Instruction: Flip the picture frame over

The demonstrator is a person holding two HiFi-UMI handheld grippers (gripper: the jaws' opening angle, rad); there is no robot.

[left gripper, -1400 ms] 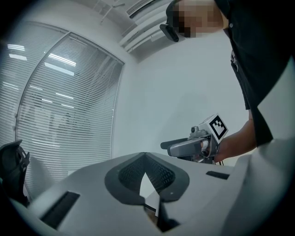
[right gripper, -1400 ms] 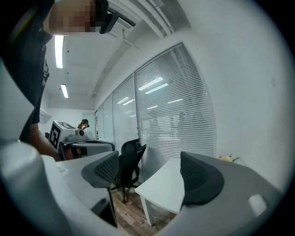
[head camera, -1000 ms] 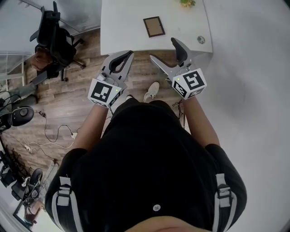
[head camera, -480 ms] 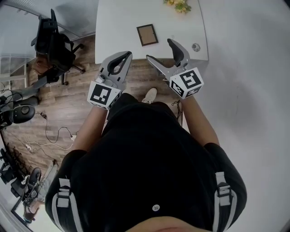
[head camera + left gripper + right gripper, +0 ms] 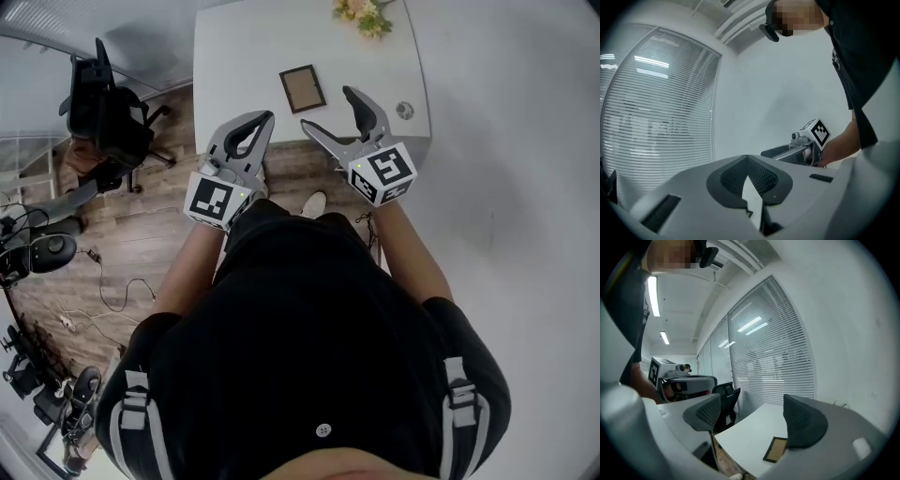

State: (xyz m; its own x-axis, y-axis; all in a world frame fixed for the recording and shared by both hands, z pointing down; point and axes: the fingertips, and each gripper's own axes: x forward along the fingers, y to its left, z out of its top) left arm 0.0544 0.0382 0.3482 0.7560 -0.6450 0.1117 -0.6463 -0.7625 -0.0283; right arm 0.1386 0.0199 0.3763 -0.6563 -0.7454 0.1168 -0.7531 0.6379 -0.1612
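Smooth white table [image 5: 234, 56] bears a flat rectangular dark-rimmed picture frame [image 5: 302, 88].

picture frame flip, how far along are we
Nothing looks done: the picture frame lies flat on the white table, untouched. In hand: the approach, with the right gripper open and aimed toward the frame, and the left gripper shut and empty. Neither touches the frame. Left: reach it, grip an edge, turn it over, set it down.
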